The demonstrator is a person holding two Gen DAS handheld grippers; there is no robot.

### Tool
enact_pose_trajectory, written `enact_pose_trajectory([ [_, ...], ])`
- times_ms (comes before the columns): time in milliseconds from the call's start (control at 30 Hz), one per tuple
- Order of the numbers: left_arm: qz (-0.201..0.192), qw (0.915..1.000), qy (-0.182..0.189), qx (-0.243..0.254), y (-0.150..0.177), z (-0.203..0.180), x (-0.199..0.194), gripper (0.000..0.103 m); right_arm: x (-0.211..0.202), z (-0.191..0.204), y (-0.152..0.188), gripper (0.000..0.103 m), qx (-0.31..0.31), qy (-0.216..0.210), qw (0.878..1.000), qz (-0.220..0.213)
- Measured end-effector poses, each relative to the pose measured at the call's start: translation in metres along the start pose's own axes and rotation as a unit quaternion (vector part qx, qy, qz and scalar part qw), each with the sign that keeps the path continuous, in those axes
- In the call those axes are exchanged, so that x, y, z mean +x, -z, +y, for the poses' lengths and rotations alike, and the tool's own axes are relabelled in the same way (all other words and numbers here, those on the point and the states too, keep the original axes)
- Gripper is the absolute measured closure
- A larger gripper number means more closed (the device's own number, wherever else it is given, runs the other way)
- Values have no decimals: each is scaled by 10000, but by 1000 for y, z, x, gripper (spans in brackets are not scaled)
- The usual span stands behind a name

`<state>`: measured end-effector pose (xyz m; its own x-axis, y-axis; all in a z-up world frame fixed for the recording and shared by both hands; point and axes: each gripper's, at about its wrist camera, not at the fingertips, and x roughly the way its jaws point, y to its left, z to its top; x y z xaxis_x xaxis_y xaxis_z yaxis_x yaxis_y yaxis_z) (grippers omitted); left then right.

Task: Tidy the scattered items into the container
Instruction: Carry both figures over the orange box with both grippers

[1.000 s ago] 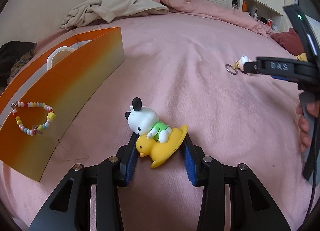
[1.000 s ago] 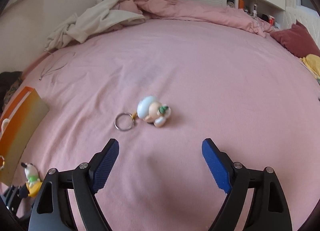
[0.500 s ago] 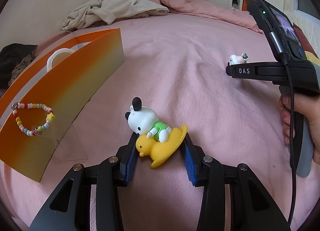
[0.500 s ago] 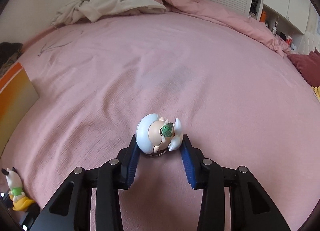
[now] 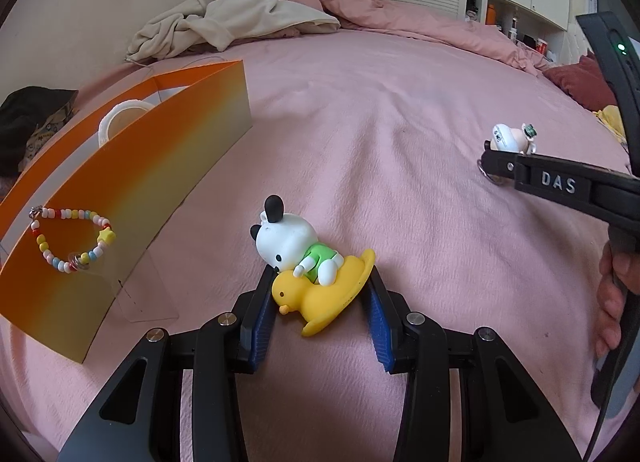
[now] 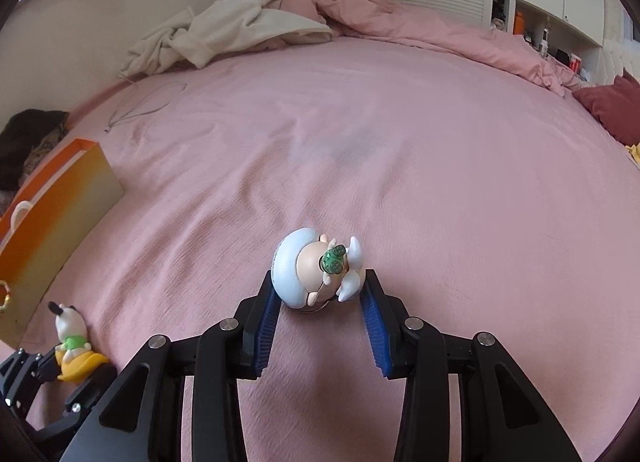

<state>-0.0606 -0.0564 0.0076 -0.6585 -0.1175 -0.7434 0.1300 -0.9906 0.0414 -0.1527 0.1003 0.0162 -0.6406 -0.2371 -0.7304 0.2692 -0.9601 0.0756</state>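
My left gripper (image 5: 320,298) is shut on a white dog figure riding a yellow duck (image 5: 316,274), held just over the pink bed. An orange paper bag (image 5: 132,182) stands to its left, with a beaded bracelet (image 5: 72,240) hanging on its front. My right gripper (image 6: 320,298) is shut on a round pale-blue keychain figure (image 6: 316,274), lifted a little above the sheet; its ring is hidden beneath it. The left wrist view shows that figure (image 5: 512,138) at the right gripper's tip. The right wrist view shows the dog-and-duck toy (image 6: 74,354) and the bag (image 6: 56,234) at the left.
A white roll (image 5: 120,118) sits inside the bag. Crumpled cream clothes (image 5: 232,22) and a pink duvet (image 5: 400,14) lie at the far end of the bed. A dark red pillow (image 6: 612,110) is at the right, dark clothing (image 5: 28,122) at the left edge.
My right gripper closed on the keychain figure and lifted it off the sheet, then shifted slightly. My left gripper stays shut on the duck toy, hardly moving.
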Motion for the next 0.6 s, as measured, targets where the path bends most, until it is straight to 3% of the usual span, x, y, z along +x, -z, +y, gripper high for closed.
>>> enact_pose_trajectory([
  [233, -71, 9983, 183, -540, -8, 20, -7, 60, -27, 10, 18, 64, -37, -181, 9998, -108],
  [500, -1106, 9929, -98, -424, -49, 45, -64, 60, -37, 44, -6, 67, -371, -409, 9981, -270],
  [533, -1231, 9911, -158, -478, -55, 52, -70, 60, -38, 51, -10, 75, -432, -461, 9975, -301],
  [600, -1399, 9874, -304, -672, -63, 73, -80, 60, -39, 65, -19, 77, -554, -565, 9962, -363],
])
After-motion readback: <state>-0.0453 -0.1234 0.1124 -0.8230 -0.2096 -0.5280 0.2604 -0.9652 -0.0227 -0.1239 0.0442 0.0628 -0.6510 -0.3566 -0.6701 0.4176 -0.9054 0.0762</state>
